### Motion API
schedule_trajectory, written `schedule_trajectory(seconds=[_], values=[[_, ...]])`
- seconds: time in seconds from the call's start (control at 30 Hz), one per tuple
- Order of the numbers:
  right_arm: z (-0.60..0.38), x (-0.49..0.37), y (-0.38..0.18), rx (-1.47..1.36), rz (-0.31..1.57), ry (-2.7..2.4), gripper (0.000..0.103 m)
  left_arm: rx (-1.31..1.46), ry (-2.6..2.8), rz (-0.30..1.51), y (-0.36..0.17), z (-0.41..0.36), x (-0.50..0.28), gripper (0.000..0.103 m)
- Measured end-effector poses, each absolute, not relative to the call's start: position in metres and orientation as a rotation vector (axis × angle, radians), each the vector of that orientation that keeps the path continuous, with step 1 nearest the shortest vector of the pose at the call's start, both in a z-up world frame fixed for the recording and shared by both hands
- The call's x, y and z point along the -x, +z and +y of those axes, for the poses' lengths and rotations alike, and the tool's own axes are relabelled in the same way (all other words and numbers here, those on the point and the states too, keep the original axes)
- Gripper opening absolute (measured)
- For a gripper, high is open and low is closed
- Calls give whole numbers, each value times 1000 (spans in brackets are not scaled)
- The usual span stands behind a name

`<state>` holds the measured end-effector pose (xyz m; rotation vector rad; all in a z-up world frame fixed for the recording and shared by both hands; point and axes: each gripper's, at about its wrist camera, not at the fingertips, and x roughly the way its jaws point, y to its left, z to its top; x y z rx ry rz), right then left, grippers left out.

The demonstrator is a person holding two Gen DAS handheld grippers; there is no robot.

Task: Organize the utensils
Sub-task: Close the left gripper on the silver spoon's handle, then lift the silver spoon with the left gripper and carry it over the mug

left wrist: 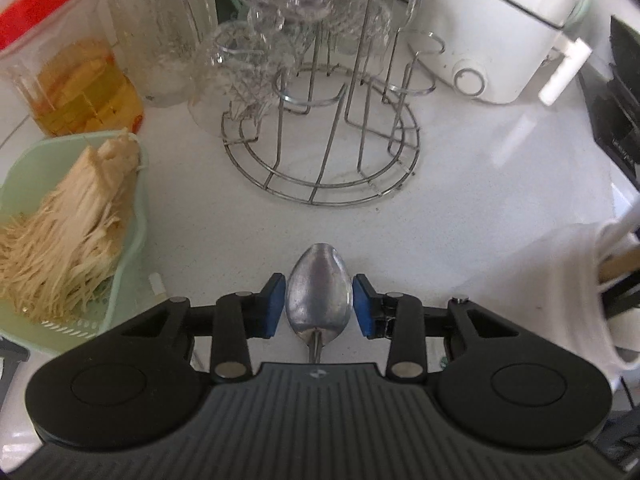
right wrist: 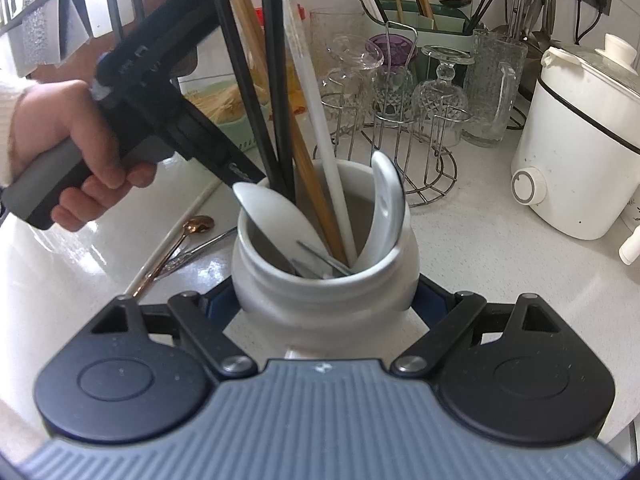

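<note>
A metal spoon (left wrist: 319, 292) lies bowl-back up on the white counter, its handle running under my left gripper (left wrist: 319, 306). The blue pads (left wrist: 274, 306) touch both sides of the spoon's bowl. In the right wrist view my right gripper (right wrist: 324, 304) is shut around a white ceramic jar (right wrist: 320, 300) that holds black, wooden and white chopsticks (right wrist: 280, 100), two white ceramic spoons (right wrist: 276, 212) and some metal cutlery. A hand (right wrist: 76, 148) holds the left gripper body (right wrist: 160, 92) just left of the jar. A rose-gold spoon (right wrist: 196, 224) and a white chopstick lie on the counter beside it.
A wire glass rack (left wrist: 324, 152) with upturned glasses stands ahead. A green basket of enoki mushrooms (left wrist: 68, 232) and a jar of yellow liquid (left wrist: 84, 84) sit at left. A white cooker (right wrist: 576, 152) is at right. A glass jug (right wrist: 492, 88) and a back utensil holder stand behind.
</note>
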<state>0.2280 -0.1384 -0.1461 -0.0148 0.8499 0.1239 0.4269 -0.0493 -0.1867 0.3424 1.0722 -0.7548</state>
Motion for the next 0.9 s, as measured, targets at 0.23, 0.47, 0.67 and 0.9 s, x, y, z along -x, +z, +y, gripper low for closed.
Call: schedule_trajectory(seconds=[0.23,0.47,0.67,0.9], values=[[-134,-229,-147,21,841,138,91,-196,-645,1041,-160,-20,-403,42],[-130,-232,-147,29,835,153,91,-149,-585,963,-134,0,-375,42],[-126,-238,-148,29,833,167,91,-116,-529,895,-112,14,-358,42],[-119,-243,-147,37,854,175,91,-67,-464,837,-85,29,-339,42]])
